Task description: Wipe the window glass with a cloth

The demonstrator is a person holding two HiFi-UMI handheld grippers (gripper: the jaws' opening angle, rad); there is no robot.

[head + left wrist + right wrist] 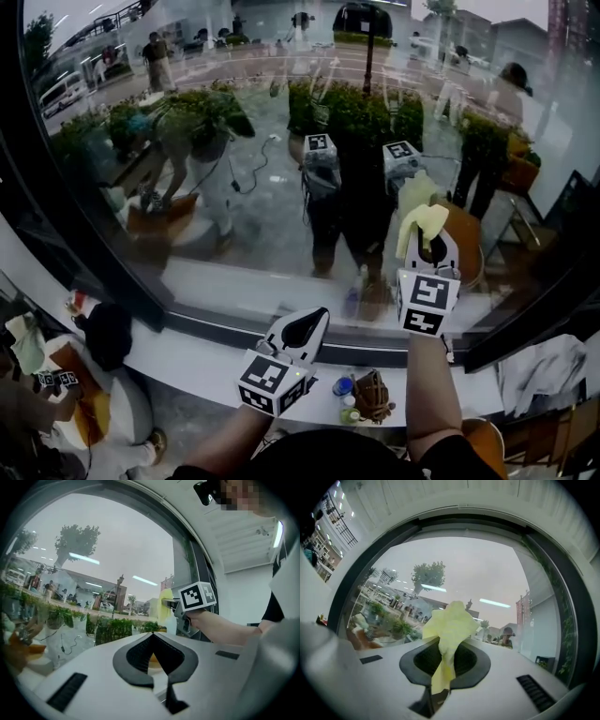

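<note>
While its jaws pinch a yellow cloth (449, 623) by the lower end, the right hand-held gripper (445, 657) is raised in front of the window glass (267, 192). The cloth's loose top bunches above the jaw tips towards the pane; whether it touches the glass cannot be told. Lower and to the left of it, the left hand-held gripper (154, 654) has its jaws pressed together with nothing between them. It is tilted over the white sill (206, 367) towards the foot of the glass.
</note>
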